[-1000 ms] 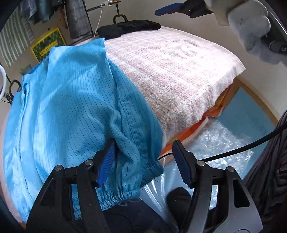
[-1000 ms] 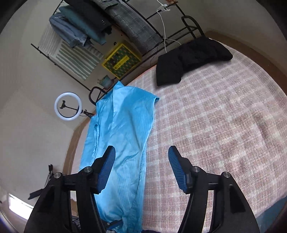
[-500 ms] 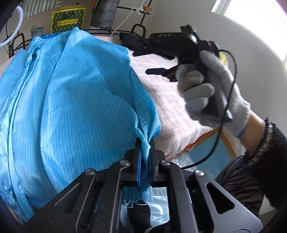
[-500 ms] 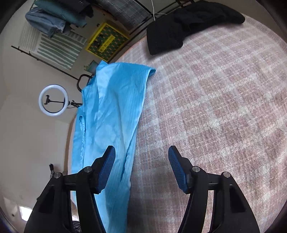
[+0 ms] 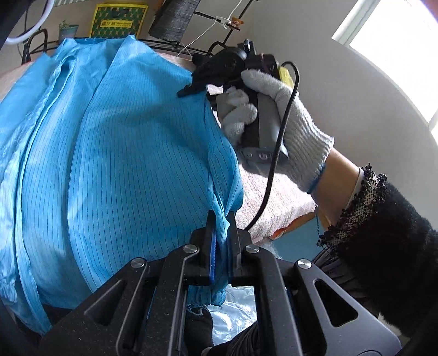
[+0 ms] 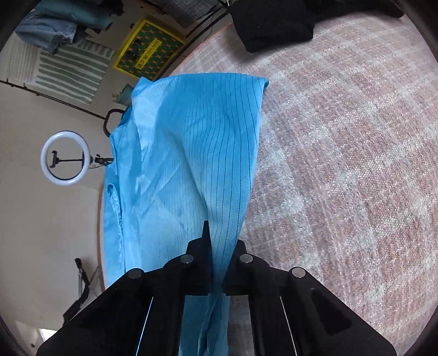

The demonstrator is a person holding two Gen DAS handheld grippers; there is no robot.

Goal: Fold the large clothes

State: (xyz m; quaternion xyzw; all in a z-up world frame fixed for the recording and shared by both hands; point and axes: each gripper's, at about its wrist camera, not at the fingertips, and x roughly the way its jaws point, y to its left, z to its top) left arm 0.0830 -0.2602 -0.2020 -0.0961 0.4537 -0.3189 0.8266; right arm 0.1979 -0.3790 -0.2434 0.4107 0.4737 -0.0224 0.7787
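Jaws of both grippers (left (image 5: 221,219), right (image 6: 217,238)) clamped on blue garment (image 6: 189,153) edges

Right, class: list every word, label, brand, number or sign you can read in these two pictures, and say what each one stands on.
Yellow and green sign against the far wall: a pale strip of lettering, too small and blurred to read.
The same sign in the right wrist view: a yellow band of characters, also too blurred to read.
Blue garment, pink checked blanket, both grippers: no lettering visible.

Bright window (image 5: 397,46), pale walls (image 6: 49,219), ring light (image 6: 65,158).
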